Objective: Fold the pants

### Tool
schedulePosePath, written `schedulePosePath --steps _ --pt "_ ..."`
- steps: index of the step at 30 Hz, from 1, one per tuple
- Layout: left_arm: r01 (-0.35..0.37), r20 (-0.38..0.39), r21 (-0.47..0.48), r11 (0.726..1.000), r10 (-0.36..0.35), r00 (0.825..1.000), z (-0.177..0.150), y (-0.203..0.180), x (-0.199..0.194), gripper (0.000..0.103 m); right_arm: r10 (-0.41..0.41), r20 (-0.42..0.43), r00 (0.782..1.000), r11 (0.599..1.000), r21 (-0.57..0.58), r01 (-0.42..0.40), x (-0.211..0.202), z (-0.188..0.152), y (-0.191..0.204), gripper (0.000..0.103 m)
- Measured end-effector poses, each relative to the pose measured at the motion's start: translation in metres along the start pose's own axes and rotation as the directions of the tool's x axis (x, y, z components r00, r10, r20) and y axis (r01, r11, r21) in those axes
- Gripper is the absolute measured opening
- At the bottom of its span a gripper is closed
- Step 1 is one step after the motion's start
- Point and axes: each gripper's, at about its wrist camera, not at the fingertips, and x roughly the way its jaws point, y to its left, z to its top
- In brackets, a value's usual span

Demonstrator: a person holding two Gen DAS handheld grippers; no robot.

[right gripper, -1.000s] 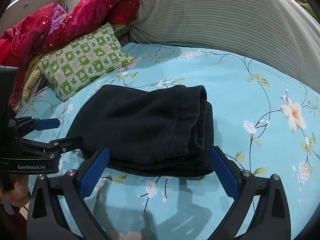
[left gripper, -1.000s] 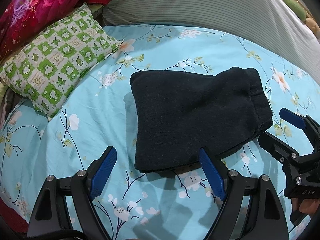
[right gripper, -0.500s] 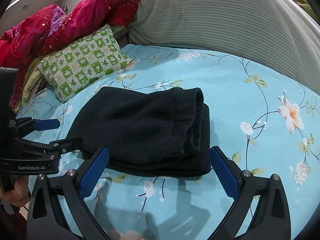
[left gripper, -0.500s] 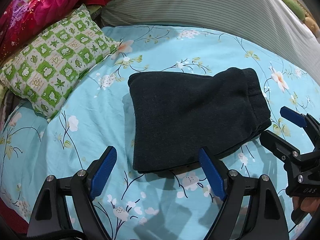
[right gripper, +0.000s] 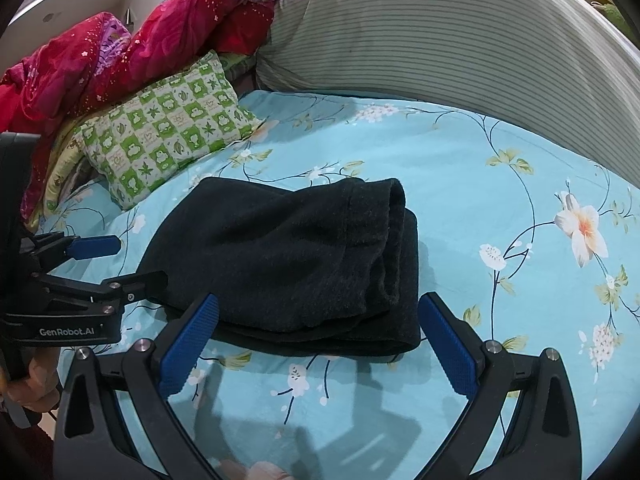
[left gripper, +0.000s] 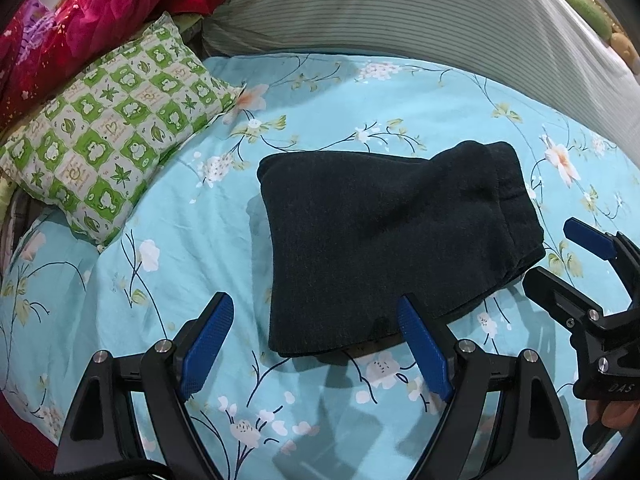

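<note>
Left wrist view: the left hand-held gripper is released and empty just short of the near edge of the dark pants, which lie as a compact folded bundle on the floral bedsheet, beside the green checked pillow. Right wrist view: the right hand-held gripper is likewise released at the pants, so folding appears finished; the next move is probably to retract, or to press the bulging waistband end flat.

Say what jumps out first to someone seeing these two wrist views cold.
The dark folded pants lie mid-frame on the turquoise floral bedsheet, untouched. Both claws sit open near their front edge: the left claw at the near-left corner, the right claw straddling the thick stacked end. Behind, a green checked pillow and a red floral quilt sit up left.
</note>
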Motion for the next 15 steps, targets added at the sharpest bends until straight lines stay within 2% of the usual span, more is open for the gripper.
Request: schedulePosePath --steps 15 --pt "0.018 -0.035 -0.031 0.999 -0.019 0.999 0.012 0.004 0.007 0.084 -0.014 -0.012 1.0 0.999 0.032 0.014 0.001 0.003 -0.012 0.1"
